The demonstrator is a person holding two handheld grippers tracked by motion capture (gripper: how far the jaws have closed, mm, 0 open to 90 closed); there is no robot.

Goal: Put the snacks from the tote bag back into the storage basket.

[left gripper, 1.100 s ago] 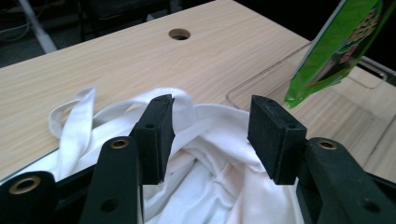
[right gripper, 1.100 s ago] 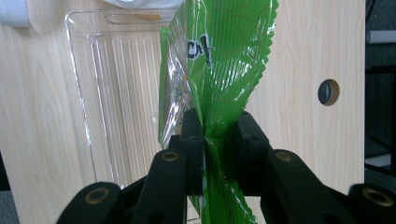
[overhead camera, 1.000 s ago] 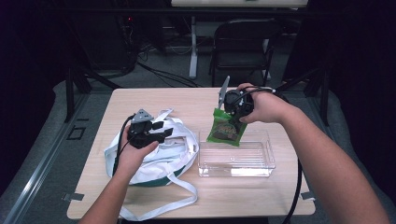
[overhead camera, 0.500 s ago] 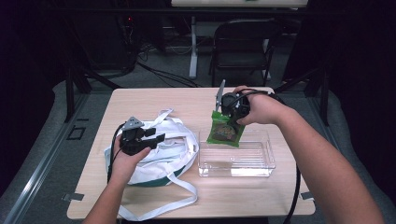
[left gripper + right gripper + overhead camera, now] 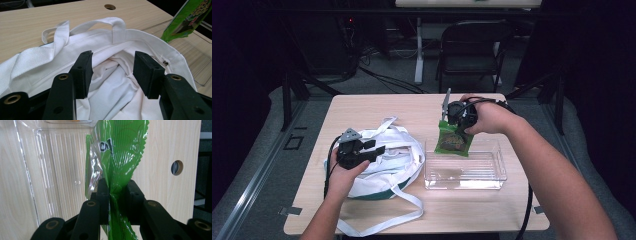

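Right claw (image 5: 451, 116): clenched on the top edge of a green snack packet (image 5: 453, 141); in the right gripper view the two black jaws pinch the crinkled foil between them, claw (image 5: 117, 195) pointing down at the worktop.
Green snack packet: hangs from the right claw, upright, its lower end at the far rim of the clear plastic tray (image 5: 464, 172), toward the tray's left end; whether it touches the tray I cannot tell. In the right gripper view the packet (image 5: 117, 155) has a saw-tooth edge and dark print.
Clear plastic tray: a shallow see-through box on the right half of the worktop, just beside the white bag; its ribbed bottom (image 5: 60, 170) lies under the packet in the right gripper view.
Left claw (image 5: 374, 150): released, jaws standing apart with nothing pressed between them; in the left gripper view the claw (image 5: 112, 72) hovers over the mouth of the bag, the pads clear of the cloth.
White cloth bag (image 5: 384, 172): lies on the left half of the worktop, mouth gaping toward the tray, a green band along its near bottom edge, long white straps trailing off toward the near edge. In the left gripper view the bag (image 5: 105, 42) shows its rim, a looped handle and rumpled lining.
Worktop (image 5: 377, 107): pale wood, with a round cable hole (image 5: 177, 167) near the far edge.
Beyond: a dark folding chair (image 5: 469, 50) behind the worktop, cables on the floor.
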